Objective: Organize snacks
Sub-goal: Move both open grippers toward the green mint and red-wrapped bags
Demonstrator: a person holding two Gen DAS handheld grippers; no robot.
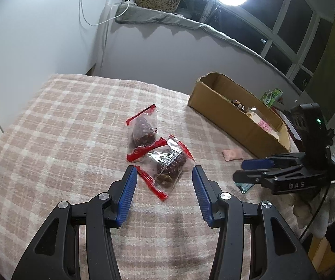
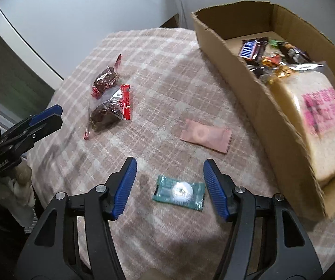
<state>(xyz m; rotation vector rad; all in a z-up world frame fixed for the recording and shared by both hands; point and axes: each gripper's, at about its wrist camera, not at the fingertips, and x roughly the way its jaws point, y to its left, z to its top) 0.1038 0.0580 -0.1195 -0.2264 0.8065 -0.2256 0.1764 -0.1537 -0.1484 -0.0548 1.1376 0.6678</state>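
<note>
Partly done: the box point(image 2: 256, 107) already holds bars and bread, while two date packs point(image 1: 167, 165), a pink sachet point(image 2: 206, 137) and a green candy point(image 2: 179, 192) remain on the blanket point(image 2: 167, 88), both grippers' fingers point(image 1: 127, 193) open and empty.

my left claw point(image 1: 164, 171): over the near date bag point(image 1: 167, 168), bag between its fingers, not pinched | far date bag point(image 1: 141, 130): just behind, touching it | my right claw point(image 2: 169, 165): over the mint packet point(image 2: 179, 192) | flat packet point(image 2: 206, 136): behind the mint | box point(image 2: 272, 107): right, snacks and bread bag point(image 2: 317, 116) inside | all on the blanket point(image 2: 167, 88)
</note>
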